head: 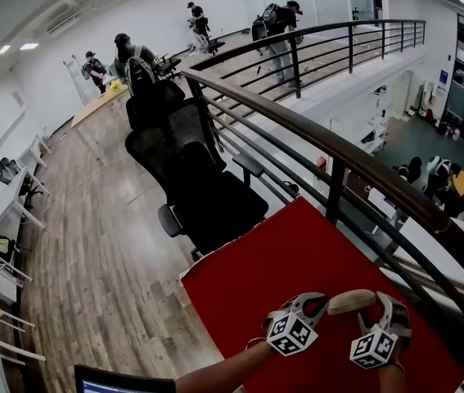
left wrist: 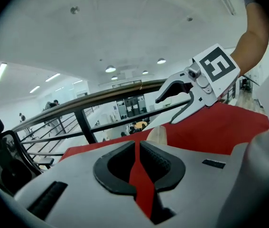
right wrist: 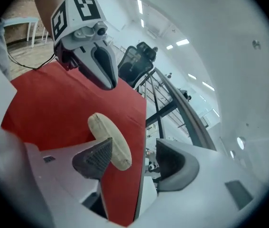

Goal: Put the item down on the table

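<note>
Fingers of the right gripper stand well apart. A pale tan, flat oval item has its near end in the gap, touching one finger, while the other finger is clear of it. The item lies on the red worktop, close to its far edge, and stretches toward the left gripper. That gripper's fingers are closed, with only a thin strip of red showing between the pads and nothing held. From the head view the two grippers sit side by side at the near end of the worktop, with the item just between their tips. Beyond the worktop a dark curved railing runs past. A black office chair stands on the wooden floor to the left, and several people stand far off.
</note>
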Demonstrator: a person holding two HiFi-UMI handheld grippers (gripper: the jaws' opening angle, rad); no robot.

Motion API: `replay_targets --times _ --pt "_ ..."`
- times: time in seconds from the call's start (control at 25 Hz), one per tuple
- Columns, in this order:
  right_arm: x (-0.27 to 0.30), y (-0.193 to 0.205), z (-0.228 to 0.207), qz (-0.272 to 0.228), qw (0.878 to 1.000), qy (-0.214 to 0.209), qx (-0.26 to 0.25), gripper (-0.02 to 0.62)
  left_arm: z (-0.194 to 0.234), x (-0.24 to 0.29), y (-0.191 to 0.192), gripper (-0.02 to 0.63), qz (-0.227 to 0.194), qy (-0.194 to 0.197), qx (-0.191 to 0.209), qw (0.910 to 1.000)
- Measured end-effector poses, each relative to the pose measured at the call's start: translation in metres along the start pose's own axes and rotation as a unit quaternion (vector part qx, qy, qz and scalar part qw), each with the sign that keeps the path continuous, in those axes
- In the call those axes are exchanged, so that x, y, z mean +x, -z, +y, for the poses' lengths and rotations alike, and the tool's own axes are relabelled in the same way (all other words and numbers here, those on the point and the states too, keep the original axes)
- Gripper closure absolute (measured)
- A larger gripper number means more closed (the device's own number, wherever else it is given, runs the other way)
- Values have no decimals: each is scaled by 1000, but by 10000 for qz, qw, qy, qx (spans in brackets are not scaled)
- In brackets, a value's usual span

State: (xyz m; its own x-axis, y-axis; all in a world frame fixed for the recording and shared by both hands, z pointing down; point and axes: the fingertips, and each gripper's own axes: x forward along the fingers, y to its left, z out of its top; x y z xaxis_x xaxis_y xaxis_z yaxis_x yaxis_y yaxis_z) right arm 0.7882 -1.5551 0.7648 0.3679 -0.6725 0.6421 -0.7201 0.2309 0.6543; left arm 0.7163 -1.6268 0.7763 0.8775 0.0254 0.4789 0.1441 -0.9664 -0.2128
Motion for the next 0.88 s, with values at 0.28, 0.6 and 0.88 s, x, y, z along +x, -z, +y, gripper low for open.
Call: replay_targets --times 0.28,0.6,0.88 --pt "-64 -54 -22 -1166 9891 804 403 557 -19 -47 -39 580 -474 -248 43 9986" --pt "-150 -99 -48 -1938 9695 1288 769 588 -42 -114 -106 603 -934 -486 460 9934" --pt "-193 -129 -50 -2265 9585 1672 444 591 -51 -164 -133 603 -1058 -783 948 9868"
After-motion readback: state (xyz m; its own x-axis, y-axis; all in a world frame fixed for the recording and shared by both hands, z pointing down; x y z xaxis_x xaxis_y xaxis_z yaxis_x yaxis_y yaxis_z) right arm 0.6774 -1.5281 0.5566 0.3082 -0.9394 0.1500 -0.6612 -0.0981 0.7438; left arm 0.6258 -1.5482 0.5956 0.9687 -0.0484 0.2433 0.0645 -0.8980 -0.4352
